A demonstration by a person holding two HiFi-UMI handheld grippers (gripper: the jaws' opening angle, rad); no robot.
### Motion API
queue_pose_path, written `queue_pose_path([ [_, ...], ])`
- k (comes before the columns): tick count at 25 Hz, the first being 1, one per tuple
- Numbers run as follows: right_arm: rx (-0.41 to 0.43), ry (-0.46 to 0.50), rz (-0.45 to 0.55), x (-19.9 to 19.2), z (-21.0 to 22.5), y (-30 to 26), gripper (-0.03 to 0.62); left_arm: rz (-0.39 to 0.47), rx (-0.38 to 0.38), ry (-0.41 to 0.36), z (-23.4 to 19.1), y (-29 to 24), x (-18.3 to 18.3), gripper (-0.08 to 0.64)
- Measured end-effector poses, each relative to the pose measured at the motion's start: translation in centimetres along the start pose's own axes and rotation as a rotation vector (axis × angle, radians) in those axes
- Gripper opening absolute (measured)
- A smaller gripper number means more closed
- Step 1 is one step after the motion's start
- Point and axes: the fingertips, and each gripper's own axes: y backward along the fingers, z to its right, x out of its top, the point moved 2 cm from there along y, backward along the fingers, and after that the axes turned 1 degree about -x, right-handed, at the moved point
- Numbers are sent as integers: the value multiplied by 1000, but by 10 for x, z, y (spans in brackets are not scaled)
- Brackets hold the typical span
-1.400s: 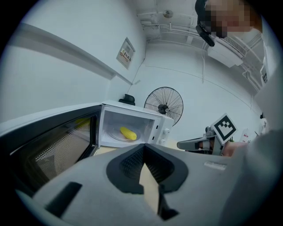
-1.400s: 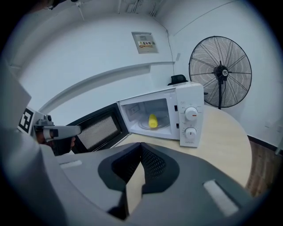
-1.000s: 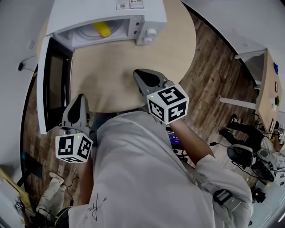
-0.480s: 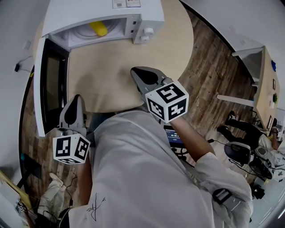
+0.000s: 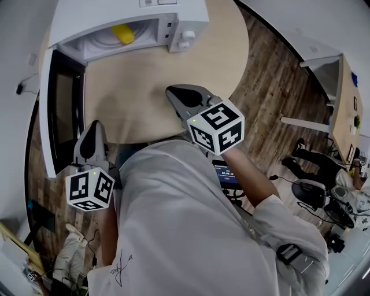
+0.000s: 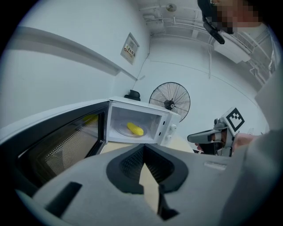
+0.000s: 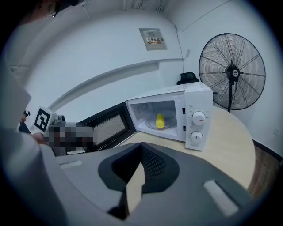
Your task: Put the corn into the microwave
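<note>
Pale round table [image 5: 144, 87] carries a white microwave [image 5: 104, 14] at its far edge, with its door [image 5: 62, 110] swung wide to the left. The corn [image 5: 122, 33] lies inside on the turntable, its long axis seemingly slanting left to right, far ahead of both grippers. Shutting the door looks next. The left gripper [image 5: 96, 125] hangs nearer it than the right gripper [image 5: 176, 94]. Both have their jaws pressed together, holding nothing.
</note>
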Motion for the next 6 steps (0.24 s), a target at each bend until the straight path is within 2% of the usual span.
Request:
queue_pose_path([
  [6,-24,12,-5,-3,1,4,11,-6,-4,12,2,1,-4,-12],
])
